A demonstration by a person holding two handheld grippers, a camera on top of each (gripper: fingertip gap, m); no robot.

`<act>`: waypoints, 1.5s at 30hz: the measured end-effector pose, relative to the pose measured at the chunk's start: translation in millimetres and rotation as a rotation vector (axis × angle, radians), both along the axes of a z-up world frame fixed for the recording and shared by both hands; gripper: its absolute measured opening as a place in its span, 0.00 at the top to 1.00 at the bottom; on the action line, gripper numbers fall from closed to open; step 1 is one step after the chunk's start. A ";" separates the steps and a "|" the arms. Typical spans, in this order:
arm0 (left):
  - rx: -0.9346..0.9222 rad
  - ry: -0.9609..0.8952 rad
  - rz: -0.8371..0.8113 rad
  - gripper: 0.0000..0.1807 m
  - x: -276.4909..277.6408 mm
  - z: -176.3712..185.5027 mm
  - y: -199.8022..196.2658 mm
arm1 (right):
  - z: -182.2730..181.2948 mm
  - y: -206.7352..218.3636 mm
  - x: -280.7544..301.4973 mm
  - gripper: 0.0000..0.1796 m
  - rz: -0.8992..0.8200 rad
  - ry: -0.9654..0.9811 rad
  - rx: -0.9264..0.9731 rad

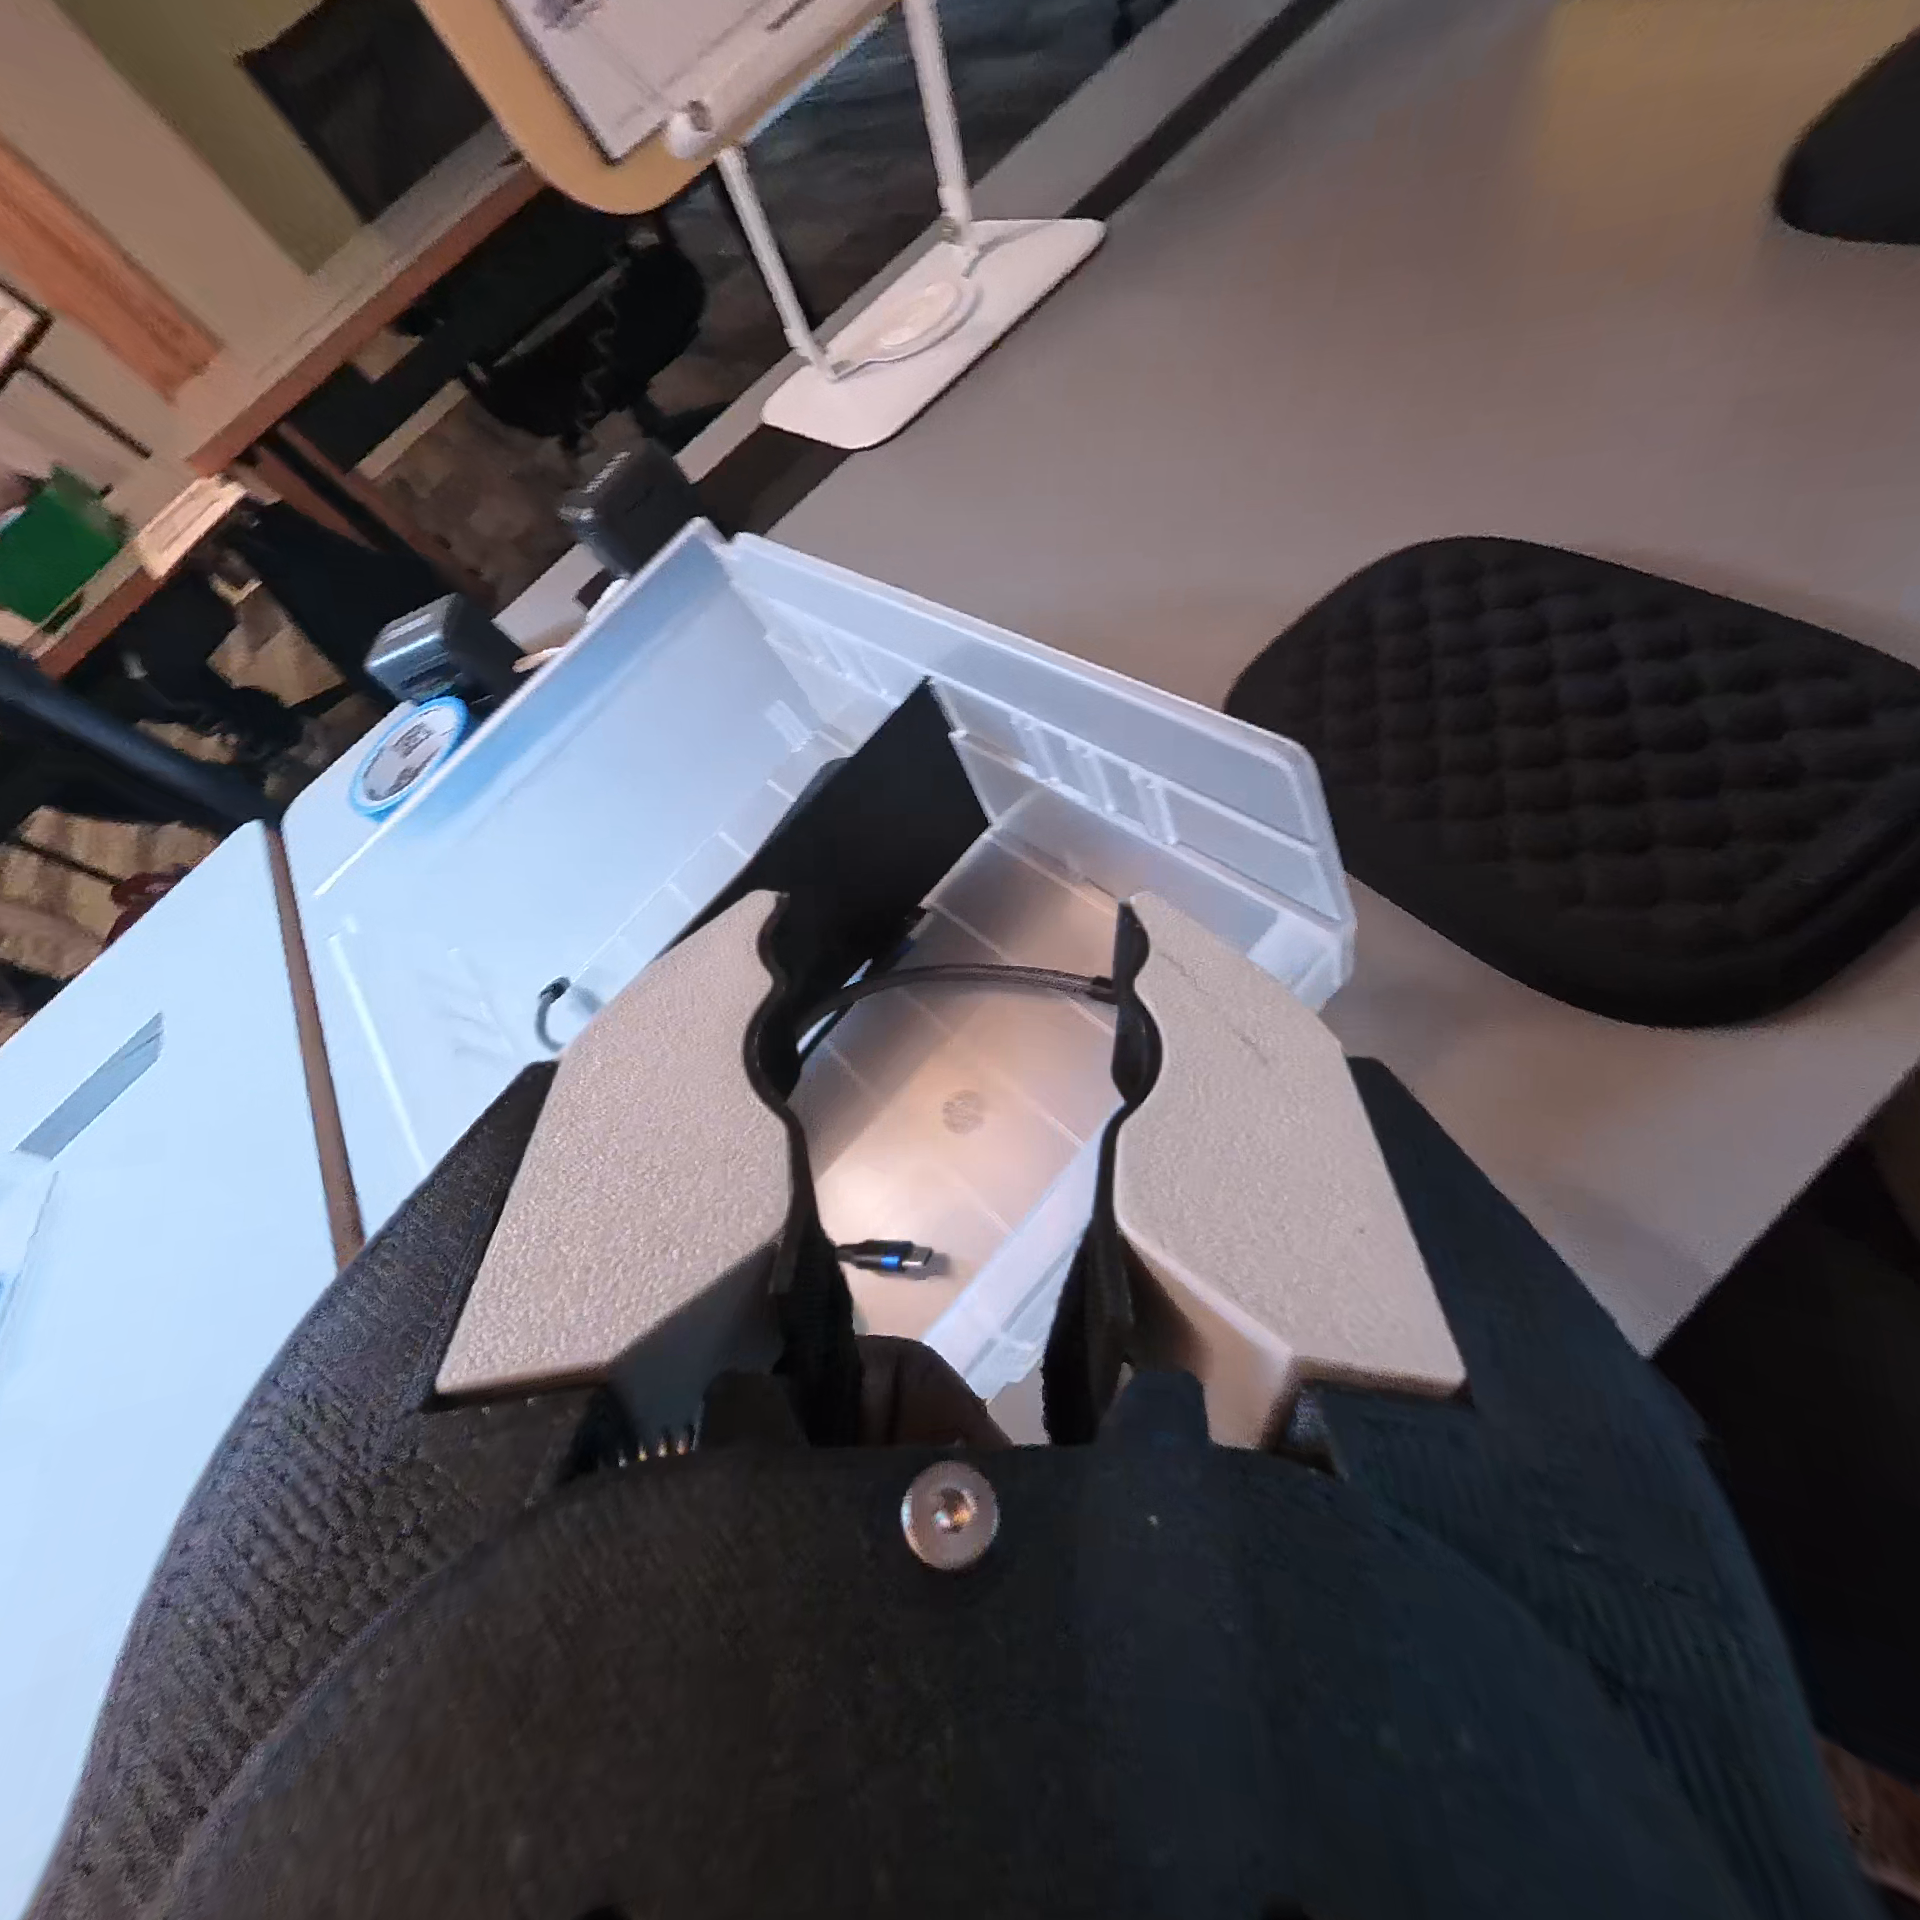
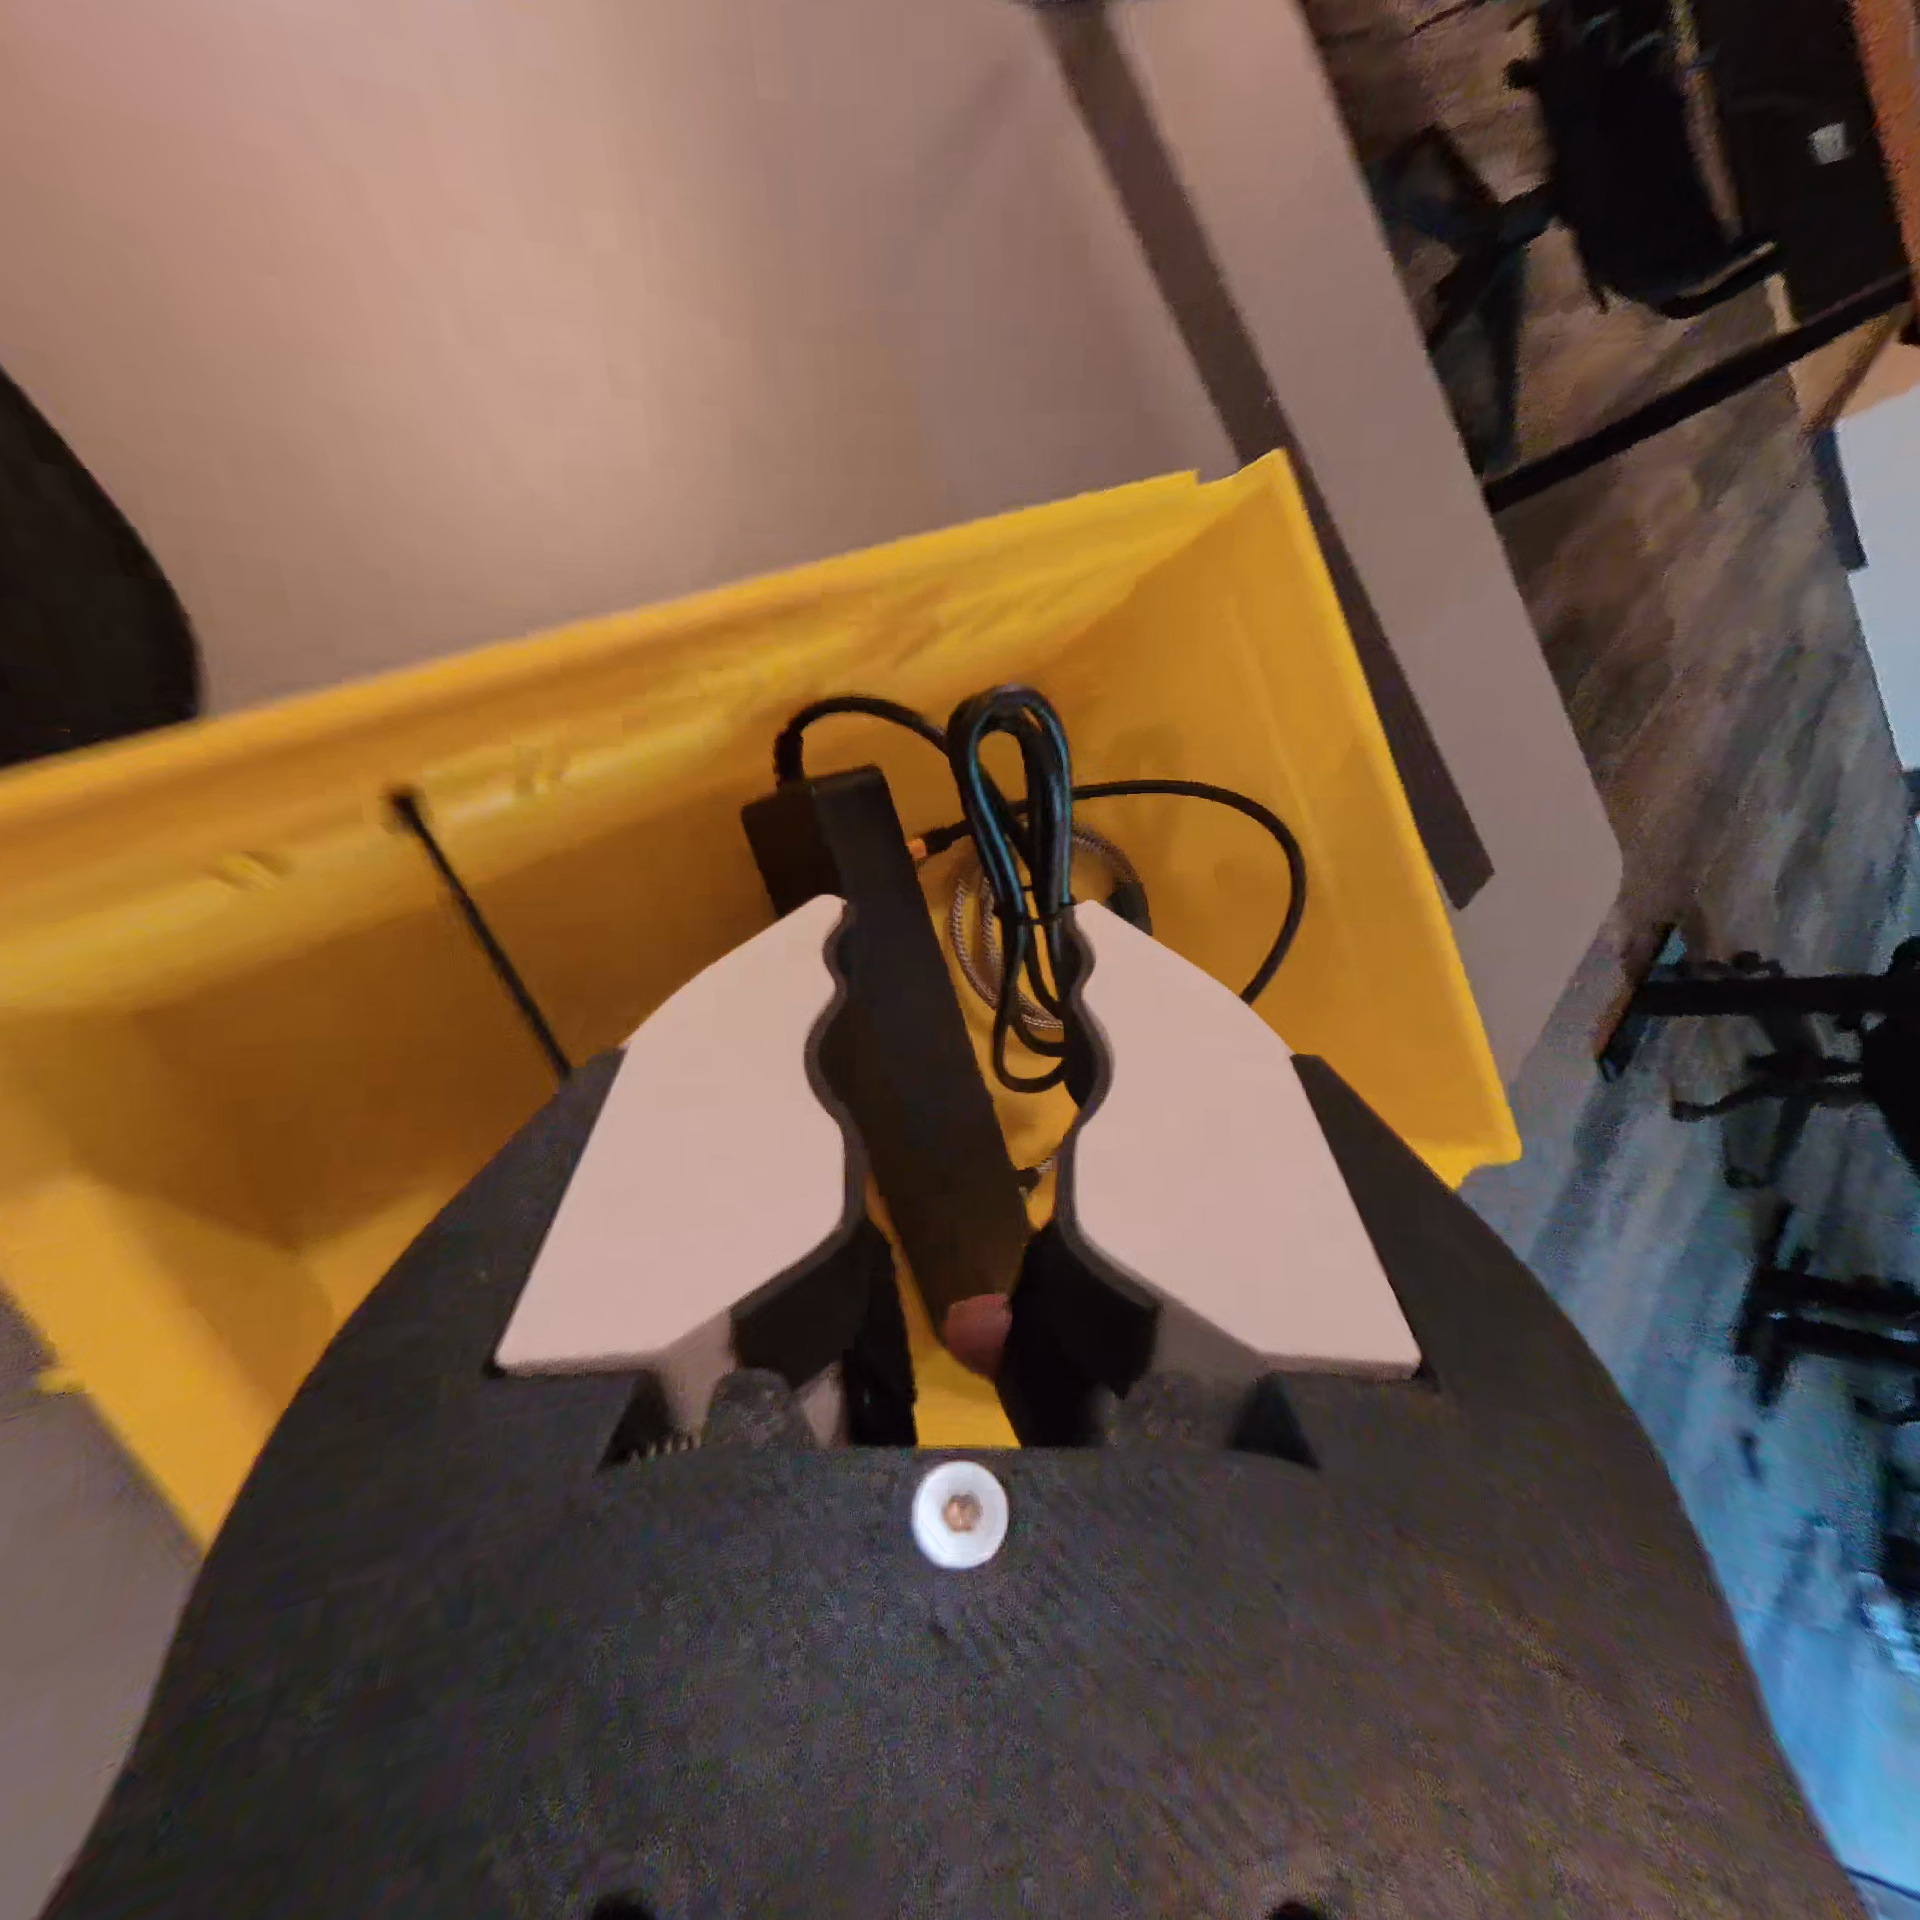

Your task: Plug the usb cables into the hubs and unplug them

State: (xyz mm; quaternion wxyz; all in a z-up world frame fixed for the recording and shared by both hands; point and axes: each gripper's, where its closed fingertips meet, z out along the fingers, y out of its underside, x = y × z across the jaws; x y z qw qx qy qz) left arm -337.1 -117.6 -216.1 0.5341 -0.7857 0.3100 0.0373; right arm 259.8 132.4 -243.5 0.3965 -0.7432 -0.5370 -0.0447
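In the left wrist view my left gripper (image 1: 948, 935) is open and empty above a clear plastic bin (image 1: 1143, 758). In that bin a black hub (image 1: 868, 821) leans against the far corner. A braided cable (image 1: 966, 979) runs from it, and a loose USB plug (image 1: 891, 1259) lies on the bin floor. In the right wrist view my right gripper (image 2: 961, 925) is open over a yellow bin (image 2: 312, 935). A long black hub (image 2: 894, 1018) lies between the jaws against the left finger, with a gap to the right finger. A bundled black cable (image 2: 1013, 821) and a braided coil (image 2: 977, 940) lie beside it.
A black quilted case (image 1: 1600, 769) lies right of the clear bin. A white lamp base (image 1: 935, 322) stands farther back. A blue-rimmed tape roll (image 1: 405, 758) and dark adapters (image 1: 436, 644) sit behind the bin. The table edge (image 2: 1455, 727) runs right of the yellow bin.
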 end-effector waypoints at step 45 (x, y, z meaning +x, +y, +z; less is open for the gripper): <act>-0.083 -0.179 0.512 0.66 -113.2 -51.8 -4.9 | -45.4 -78.4 -376.2 0.82 0.107 0.195 -0.174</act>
